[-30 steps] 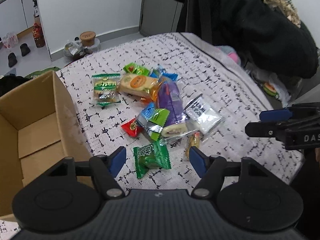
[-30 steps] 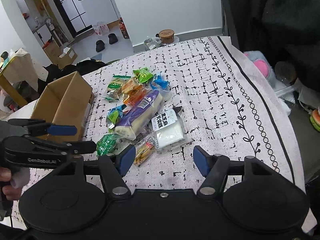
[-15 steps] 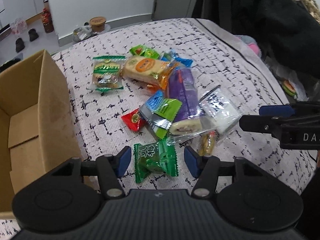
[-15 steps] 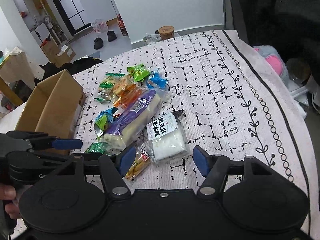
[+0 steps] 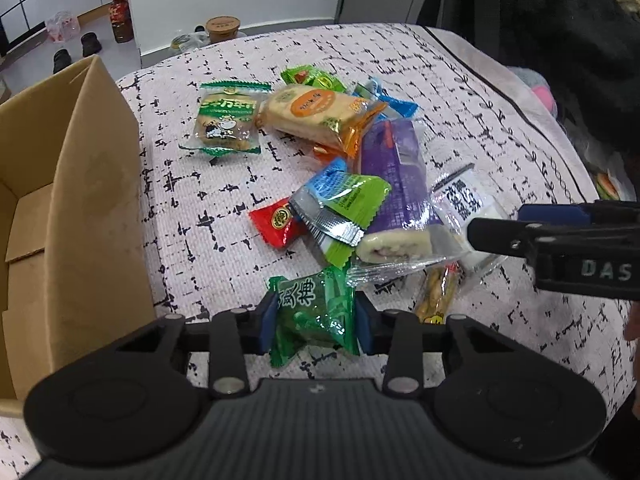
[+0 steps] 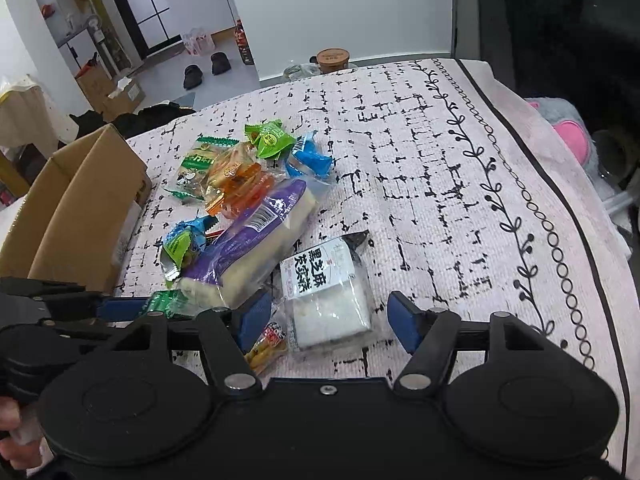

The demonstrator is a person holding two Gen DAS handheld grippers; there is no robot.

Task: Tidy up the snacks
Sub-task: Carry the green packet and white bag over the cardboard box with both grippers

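A pile of wrapped snacks lies on the patterned cloth. My left gripper is closing on a green plum packet at the near edge of the pile, and its blue pads touch both sides of the packet. My right gripper stands open around a white rice-cake packet without touching it. A small stick-snack packet lies by its left pad. Further back lie a purple roll cake, an orange bread pack, a red candy and a blue-green packet.
An open cardboard box stands on the cloth left of the pile, its near wall close to my left gripper. Dark coats hang at the right. A bottle and a jar stand beyond the far edge.
My left gripper sank toward the green plum packet and its jaws narrowed until the pads met it. My right gripper came down and forward over the white packet, still open.
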